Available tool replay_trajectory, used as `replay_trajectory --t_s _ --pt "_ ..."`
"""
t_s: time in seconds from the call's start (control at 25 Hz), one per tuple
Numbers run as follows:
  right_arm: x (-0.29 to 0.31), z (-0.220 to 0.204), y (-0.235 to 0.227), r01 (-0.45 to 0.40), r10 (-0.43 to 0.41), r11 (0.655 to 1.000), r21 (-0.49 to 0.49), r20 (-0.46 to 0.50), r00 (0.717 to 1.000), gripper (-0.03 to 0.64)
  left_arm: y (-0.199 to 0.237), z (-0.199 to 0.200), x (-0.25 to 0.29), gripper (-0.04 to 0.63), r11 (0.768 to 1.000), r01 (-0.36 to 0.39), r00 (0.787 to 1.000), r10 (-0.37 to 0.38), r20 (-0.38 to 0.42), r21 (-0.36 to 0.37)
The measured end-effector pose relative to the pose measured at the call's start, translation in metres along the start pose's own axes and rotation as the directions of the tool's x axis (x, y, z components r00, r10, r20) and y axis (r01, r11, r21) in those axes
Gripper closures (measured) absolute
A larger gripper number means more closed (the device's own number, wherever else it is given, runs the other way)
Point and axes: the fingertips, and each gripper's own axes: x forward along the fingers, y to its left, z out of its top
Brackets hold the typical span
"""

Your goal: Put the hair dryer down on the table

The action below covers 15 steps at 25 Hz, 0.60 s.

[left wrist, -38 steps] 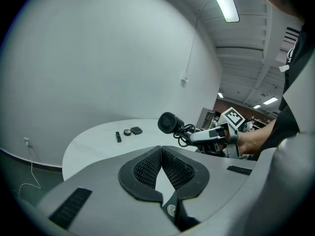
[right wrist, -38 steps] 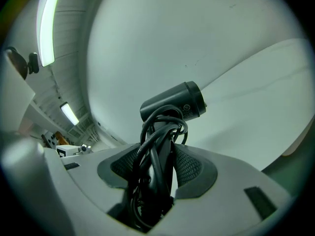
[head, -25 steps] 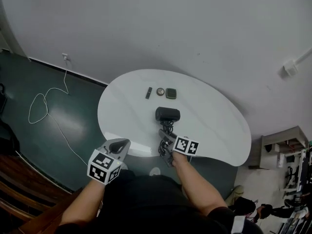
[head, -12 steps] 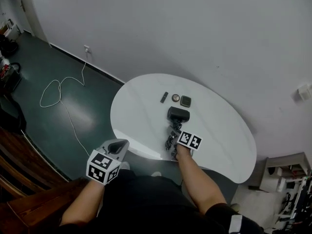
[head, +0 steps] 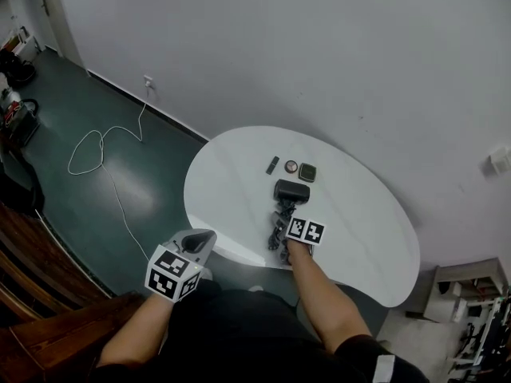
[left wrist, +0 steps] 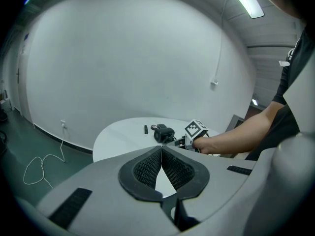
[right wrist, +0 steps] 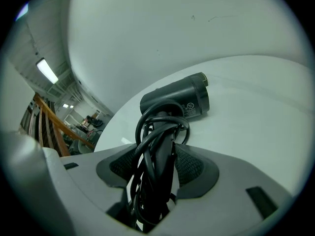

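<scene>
A dark grey hair dryer (head: 291, 190) lies on its side on the white oval table (head: 231, 182), its barrel (right wrist: 182, 100) pointing away from me. Its black cord is wound round the handle (right wrist: 160, 146). My right gripper (head: 281, 228) sits at the table's near edge with that handle and cord between its jaws. The jaws are opening, and the pads (right wrist: 189, 163) still touch the bundle. My left gripper (head: 200, 242) hangs off the table to the left over the floor. It is shut, fingertips (left wrist: 161, 154) meeting on nothing.
Beyond the dryer lie a small black stick (head: 272, 165), a round object (head: 292, 167) and a dark square object (head: 307, 172). A white cable (head: 96, 146) loops over the green floor from a wall outlet (head: 148, 80). Wooden steps (head: 32, 294) are at the lower left.
The head view has swung, so the table sits more to the right. The dryer keeps its place by the small objects. The right gripper stays on the handle; the left has hardly moved.
</scene>
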Motion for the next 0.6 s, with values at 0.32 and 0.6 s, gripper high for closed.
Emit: replay_trajectory --t_s 0.32,0.6 --pt "0.005 -0.013 0.003 0.001 -0.013 0.994 -0.108 -0.110 0.994 0.399 -0.006 0.006 0.013 0.578 0.998 0.046 0.999 -0.046 -0.007 0.031" --pt "-0.007 -0.005 0.004 0.018 -0.033 0.989 -0.148 -0.100 0.994 0.371 -0.019 0.015 0.026 0.578 0.993 0.103 0.995 -0.102 -0.005 0.057"
